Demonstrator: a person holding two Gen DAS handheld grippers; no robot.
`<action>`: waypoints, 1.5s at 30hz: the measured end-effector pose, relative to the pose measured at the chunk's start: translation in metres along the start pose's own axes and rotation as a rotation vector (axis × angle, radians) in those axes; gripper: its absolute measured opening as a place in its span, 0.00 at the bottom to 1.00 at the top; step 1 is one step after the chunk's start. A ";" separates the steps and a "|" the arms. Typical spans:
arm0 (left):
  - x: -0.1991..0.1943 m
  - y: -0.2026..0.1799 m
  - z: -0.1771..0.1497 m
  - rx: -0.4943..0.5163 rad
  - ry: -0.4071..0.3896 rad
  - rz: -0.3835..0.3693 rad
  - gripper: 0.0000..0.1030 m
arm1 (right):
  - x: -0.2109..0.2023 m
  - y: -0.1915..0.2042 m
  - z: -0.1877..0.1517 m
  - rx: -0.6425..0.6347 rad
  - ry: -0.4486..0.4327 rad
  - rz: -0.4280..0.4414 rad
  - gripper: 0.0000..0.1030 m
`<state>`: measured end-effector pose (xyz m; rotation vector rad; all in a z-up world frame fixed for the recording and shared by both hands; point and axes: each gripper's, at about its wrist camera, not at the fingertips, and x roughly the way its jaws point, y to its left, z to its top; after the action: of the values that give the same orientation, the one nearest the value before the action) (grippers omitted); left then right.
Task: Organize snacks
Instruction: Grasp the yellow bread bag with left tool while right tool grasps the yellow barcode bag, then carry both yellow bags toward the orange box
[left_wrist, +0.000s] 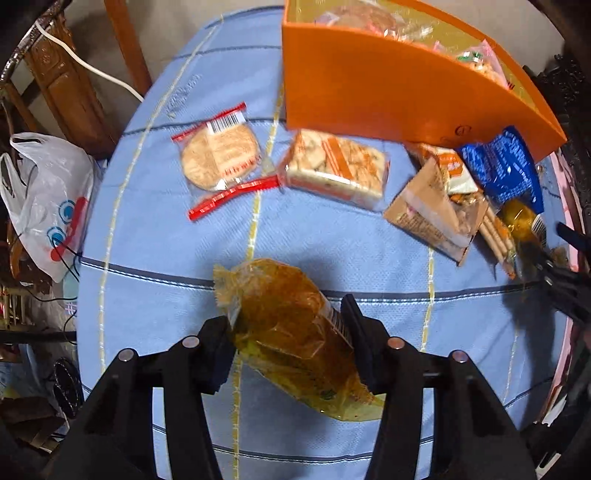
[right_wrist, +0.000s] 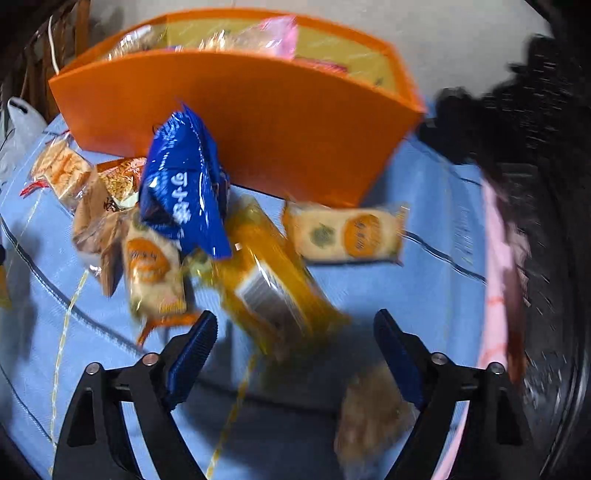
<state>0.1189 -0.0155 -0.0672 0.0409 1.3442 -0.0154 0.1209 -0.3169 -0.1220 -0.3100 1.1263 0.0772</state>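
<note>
Snacks fill the orange box partly — left claw clamped on a yellow packet, right claw apart over another; several packets left on the counter.

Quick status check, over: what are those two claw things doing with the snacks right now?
Left tool clamped on yellow snack packet. Right tool open over another yellow packet, not gripping. Orange box partly filled. Loose snacks crowd the blue bag.
</note>
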 end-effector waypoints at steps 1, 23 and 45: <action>-0.003 -0.001 0.000 0.002 -0.008 0.004 0.50 | 0.006 -0.001 0.006 -0.005 0.009 0.011 0.78; -0.048 -0.042 0.020 0.099 -0.117 -0.012 0.50 | -0.103 -0.028 -0.038 0.338 -0.139 0.373 0.43; -0.119 -0.052 0.163 0.103 -0.326 -0.110 0.51 | -0.157 -0.034 0.072 0.334 -0.379 0.358 0.44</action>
<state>0.2486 -0.0757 0.0843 0.0485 1.0175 -0.1774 0.1239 -0.3143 0.0543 0.2018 0.7888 0.2502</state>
